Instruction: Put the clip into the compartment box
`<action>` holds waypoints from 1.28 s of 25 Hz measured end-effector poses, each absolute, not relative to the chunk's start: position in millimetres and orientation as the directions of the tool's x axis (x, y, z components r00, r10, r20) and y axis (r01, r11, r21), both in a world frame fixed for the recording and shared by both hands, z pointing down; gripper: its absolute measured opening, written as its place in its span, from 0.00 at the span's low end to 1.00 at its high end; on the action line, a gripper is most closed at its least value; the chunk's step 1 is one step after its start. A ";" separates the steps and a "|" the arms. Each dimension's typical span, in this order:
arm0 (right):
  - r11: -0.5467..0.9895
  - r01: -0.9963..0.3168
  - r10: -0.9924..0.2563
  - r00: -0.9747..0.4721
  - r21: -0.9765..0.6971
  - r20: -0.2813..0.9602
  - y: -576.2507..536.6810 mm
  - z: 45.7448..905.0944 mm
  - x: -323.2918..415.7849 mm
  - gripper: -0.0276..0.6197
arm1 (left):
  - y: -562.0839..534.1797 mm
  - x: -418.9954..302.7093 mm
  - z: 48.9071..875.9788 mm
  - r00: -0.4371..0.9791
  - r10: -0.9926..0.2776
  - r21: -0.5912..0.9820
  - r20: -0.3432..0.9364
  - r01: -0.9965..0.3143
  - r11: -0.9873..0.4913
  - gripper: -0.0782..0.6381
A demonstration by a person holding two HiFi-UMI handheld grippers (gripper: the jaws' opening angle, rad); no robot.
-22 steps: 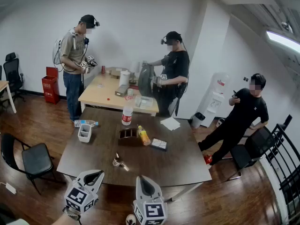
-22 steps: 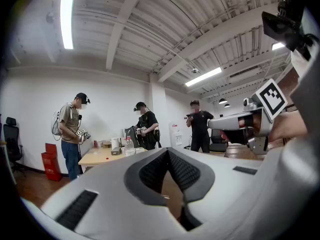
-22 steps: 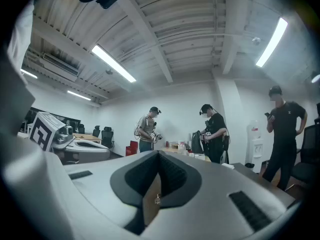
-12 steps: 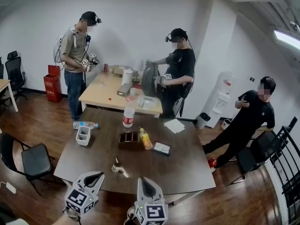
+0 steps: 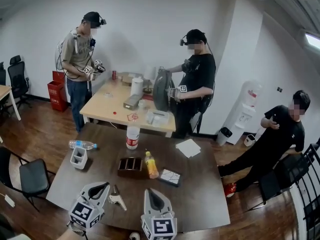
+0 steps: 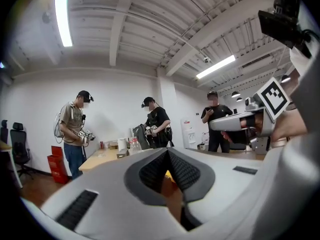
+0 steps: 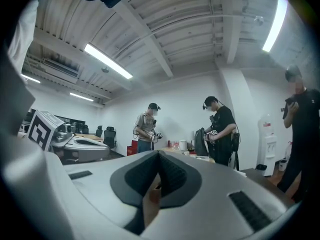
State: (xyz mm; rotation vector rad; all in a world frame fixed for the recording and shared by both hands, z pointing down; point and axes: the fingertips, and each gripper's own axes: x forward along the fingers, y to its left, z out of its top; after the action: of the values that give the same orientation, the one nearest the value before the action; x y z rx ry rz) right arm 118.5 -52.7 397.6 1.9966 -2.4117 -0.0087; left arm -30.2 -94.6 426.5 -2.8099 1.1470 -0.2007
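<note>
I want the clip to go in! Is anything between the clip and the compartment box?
Nothing visible. Only bare dark table lies between the shiny metal clip and the dark brown compartment box; the yellow bottle sits beside the box.

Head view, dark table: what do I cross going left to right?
white container → clip → yellow bottle → white paper. The compartment box overlaps the clip's span sideways, so it is left unplaced.

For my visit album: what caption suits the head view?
Left gripper and right gripper, both shut, hover over a table; the clip lies beside the left, compartment box beyond.
</note>
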 end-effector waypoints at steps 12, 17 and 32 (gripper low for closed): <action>0.258 -0.965 -0.964 -0.260 -0.036 0.058 -126.9 402.7 162.3 0.04 | -162.5 2.6 442.0 0.633 -0.760 -0.139 0.150 -0.747 -0.650 0.10; 0.206 -0.978 -0.978 -0.206 -0.029 0.025 -145.8 415.6 175.4 0.04 | -170.6 9.6 445.4 0.694 -0.711 -0.078 0.113 -0.707 -0.703 0.10; 0.246 -0.968 -0.956 -0.251 -0.053 0.153 -165.6 481.2 129.2 0.04 | -170.9 -20.0 575.3 0.657 -0.631 0.159 0.413 -0.734 -0.660 0.19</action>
State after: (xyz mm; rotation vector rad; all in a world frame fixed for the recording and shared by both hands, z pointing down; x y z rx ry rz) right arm 129.2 -165.6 481.2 1.8647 -2.4082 0.2079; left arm -20.0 -170.9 575.3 -3.1396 1.3336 -0.5724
